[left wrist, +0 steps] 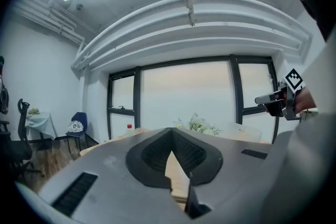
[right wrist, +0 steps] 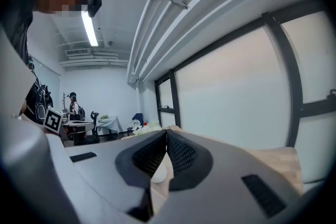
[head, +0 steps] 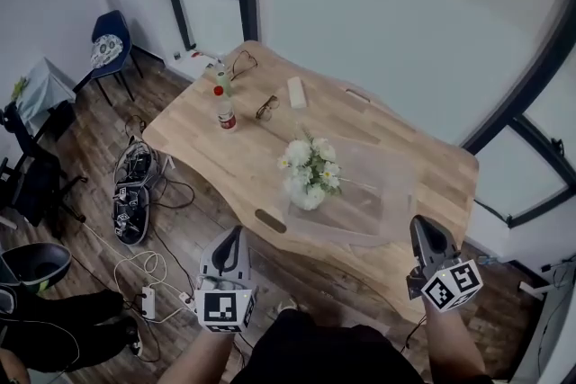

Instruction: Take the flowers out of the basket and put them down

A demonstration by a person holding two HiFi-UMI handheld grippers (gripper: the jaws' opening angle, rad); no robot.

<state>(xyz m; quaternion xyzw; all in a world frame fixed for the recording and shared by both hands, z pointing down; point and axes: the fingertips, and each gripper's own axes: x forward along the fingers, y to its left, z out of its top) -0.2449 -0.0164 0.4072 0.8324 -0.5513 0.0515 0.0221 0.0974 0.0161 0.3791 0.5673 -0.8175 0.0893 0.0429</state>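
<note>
In the head view the bottom edge cuts off both my forearms behind my left gripper [head: 234, 236] and right gripper [head: 425, 226]; the basket [head: 389, 209] is clear-walled and its far rim is hard to trace; the stems of the flowers [head: 310, 171] inside it cannot be made out; two small dark items near the bottle [head: 225, 111] are too small to name; in the left gripper view my own gripper body hides most of the table [head: 261, 159], and only the flower tops show above it

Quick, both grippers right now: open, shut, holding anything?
Left gripper: closed, holding nothing.
Right gripper: closed, holding nothing.
</note>
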